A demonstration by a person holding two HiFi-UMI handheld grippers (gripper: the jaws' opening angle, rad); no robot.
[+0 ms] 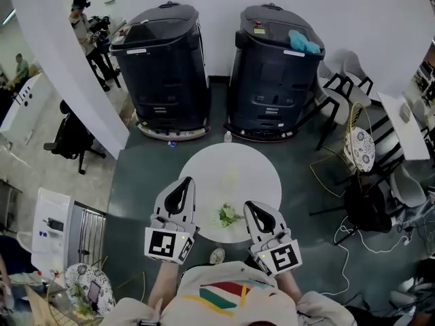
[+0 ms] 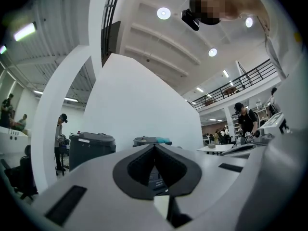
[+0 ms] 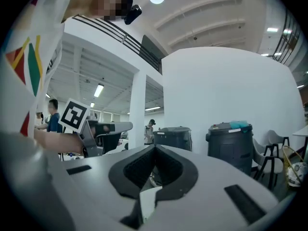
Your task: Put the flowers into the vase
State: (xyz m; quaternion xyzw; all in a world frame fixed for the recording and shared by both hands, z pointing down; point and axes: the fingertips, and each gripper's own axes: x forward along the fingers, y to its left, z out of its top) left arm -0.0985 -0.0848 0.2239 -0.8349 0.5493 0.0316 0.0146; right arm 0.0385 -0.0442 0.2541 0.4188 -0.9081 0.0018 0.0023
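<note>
on the round white table (image 1: 262, 172), near its front edge, lies one small bunch of flowers (image 1: 228, 215). two claws flank it, the left gripper (image 1: 185, 182) and the right gripper (image 1: 251, 208), both closed tight and empty. behind the table stand two dark machines (image 1: 166, 66); left of the table is open floor (image 1: 139, 175).

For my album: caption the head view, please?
Left gripper and right gripper, jaws shut, over a round table bearing flowers.

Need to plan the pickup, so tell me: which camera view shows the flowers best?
The head view: the flowers lie on the round white table, between the left claw and the right claw. The left and right gripper views look level across the room and show no flowers.
</note>
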